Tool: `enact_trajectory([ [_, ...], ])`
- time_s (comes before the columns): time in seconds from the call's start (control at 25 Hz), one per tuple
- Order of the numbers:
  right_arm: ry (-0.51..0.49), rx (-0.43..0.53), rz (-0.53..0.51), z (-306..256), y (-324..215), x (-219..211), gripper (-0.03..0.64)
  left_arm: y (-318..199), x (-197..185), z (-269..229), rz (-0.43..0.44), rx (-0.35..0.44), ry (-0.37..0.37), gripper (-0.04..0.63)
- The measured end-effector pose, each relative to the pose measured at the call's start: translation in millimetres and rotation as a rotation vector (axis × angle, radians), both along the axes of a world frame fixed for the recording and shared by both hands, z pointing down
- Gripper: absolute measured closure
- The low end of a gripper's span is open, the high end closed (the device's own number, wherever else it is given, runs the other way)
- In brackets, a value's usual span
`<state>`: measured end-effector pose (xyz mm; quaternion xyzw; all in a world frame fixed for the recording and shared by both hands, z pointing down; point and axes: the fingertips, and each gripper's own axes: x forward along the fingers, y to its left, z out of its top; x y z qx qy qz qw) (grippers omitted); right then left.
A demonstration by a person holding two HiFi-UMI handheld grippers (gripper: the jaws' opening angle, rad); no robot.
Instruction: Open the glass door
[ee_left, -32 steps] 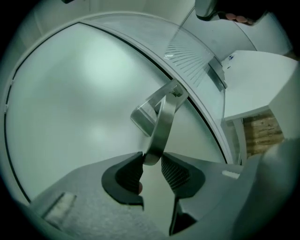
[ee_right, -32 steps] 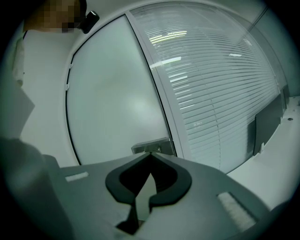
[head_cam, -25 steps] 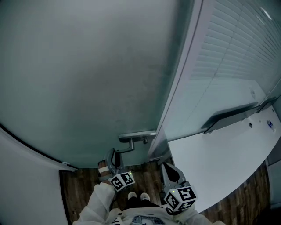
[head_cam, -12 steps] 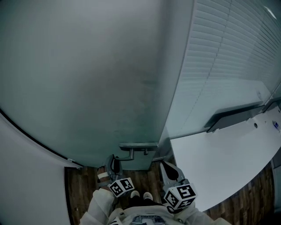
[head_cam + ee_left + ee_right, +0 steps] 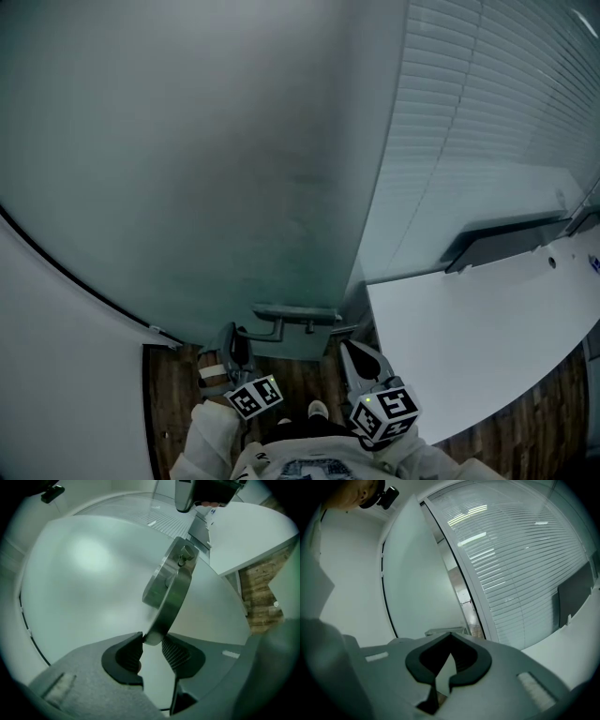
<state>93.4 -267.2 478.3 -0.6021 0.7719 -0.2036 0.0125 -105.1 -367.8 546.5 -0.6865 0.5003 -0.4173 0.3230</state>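
My left gripper, jaws easing apart, pinches the free end of the lever handle, whose length runs away from it across the glass door; my right gripper, clenched empty, hangs right of that handle.

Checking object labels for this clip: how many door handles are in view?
1: a metal lever handle on the frosted glass door, low in the head view. Any handle on the far side would be hidden.

The glass door and white tabletop run past the head view's edges.
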Motion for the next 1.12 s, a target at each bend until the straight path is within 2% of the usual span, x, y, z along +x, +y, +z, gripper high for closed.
enact_trajectory([
  [0.2, 0.010, 0.016, 0.018, -2, 15, -7, 0.614, 0, 5, 12, 0.036, -0.024, -0.016, 0.466],
  [0.32, 0.024, 0.032, 0.033, -8, 41, -18, 0.615, 9, -5, 13, 0.011, -0.045, 0.039, 0.465],
  [0.4, 0.031, 0.041, 0.050, -17, 69, -31, 0.614, 33, -26, 5, -0.030, -0.065, 0.145, 0.494],
  [0.52, 0.036, 0.048, 0.081, -24, 121, -57, 0.614, 104, -57, -12, -0.036, -0.148, 0.416, 0.594],
  [0.64, 0.059, 0.054, 0.078, -28, 179, -100, 0.615, 188, -85, -33, 0.003, -0.252, 0.700, 0.594],
  [0.72, 0.078, 0.057, 0.067, -29, 218, -132, 0.615, 240, -107, -47, 0.018, -0.300, 0.833, 0.595],
  [0.84, 0.091, 0.054, 0.061, -26, 262, -162, 0.615, 295, -123, -53, 0.053, -0.346, 0.917, 0.595],
  [1.12, 0.119, 0.065, 0.058, -46, 330, -177, 0.615, 382, -121, -85, 0.154, -0.348, 0.972, 0.595],
])
